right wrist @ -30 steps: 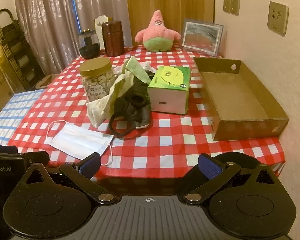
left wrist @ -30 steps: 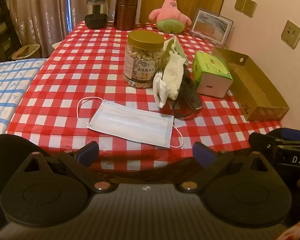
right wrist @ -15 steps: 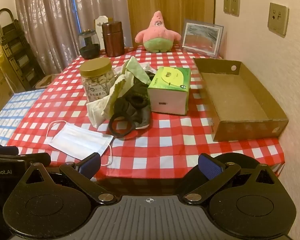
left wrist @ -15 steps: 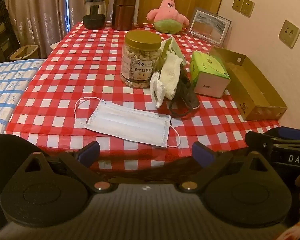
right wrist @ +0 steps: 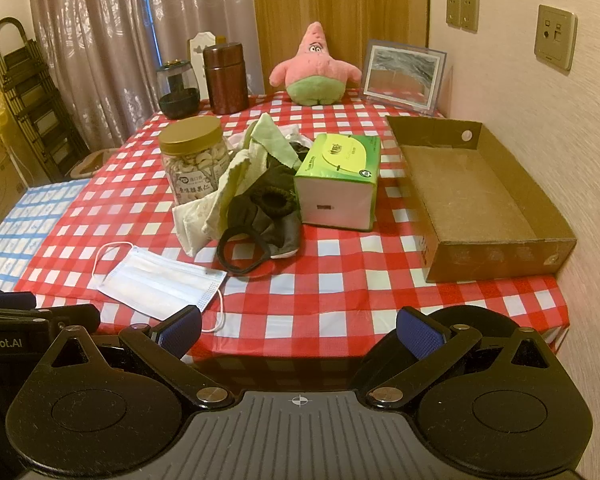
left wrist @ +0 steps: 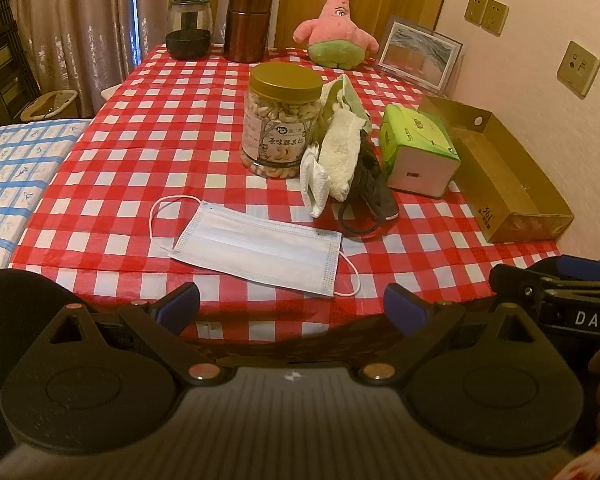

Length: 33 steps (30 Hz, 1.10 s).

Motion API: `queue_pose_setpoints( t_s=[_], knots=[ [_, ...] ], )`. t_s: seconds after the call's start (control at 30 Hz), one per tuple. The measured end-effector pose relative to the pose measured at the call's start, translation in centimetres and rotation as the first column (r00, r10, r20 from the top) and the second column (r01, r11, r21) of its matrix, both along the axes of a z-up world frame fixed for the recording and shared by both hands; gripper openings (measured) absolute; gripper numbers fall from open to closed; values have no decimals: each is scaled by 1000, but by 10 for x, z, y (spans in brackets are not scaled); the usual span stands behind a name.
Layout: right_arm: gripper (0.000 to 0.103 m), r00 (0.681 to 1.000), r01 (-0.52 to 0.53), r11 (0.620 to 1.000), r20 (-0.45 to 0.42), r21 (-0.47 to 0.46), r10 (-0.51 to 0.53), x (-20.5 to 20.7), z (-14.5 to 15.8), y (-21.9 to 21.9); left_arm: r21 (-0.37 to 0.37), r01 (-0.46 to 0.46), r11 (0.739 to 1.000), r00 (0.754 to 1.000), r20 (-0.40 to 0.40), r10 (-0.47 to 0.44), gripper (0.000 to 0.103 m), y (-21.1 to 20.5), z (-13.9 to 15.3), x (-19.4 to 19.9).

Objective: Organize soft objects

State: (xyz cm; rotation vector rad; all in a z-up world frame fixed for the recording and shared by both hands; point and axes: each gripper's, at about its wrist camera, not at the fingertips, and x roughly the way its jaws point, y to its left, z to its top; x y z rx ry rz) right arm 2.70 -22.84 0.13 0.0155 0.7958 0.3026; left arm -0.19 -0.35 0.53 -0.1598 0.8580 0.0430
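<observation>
L gripper (left wrist: 292,306) edged closer to face mask (left wrist: 256,248), lower centre | R gripper (right wrist: 299,330) unmoved | both jaws released, empty | cardboard box (right wrist: 496,256) right of frame bare; nothing sorted yet

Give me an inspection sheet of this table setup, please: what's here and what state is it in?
Surface: red-and-white checked tablecloth, covering the table.
Job's things: blue face mask lying flat near the front edge; heap of cloths and black mask between cashew jar and tissue box; cardboard tray with nothing in it.
Clutter: pink starfish plush, framed picture, brown canister, dark glass jar along the back.
Grippers: left gripper and right gripper open, holding nothing, short of the table.
Cables: nothing seen.
Surroundings: curtains, wall sockets.
</observation>
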Motion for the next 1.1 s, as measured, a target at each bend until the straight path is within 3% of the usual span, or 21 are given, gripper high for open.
queue_pose_setpoints(
  t_s=[1.1],
  knots=[
    [102,1000,5,1000,2,6,-5,1,0,-1,3,1,1000,1000,4,-1,98,-1,1,0]
  ],
)
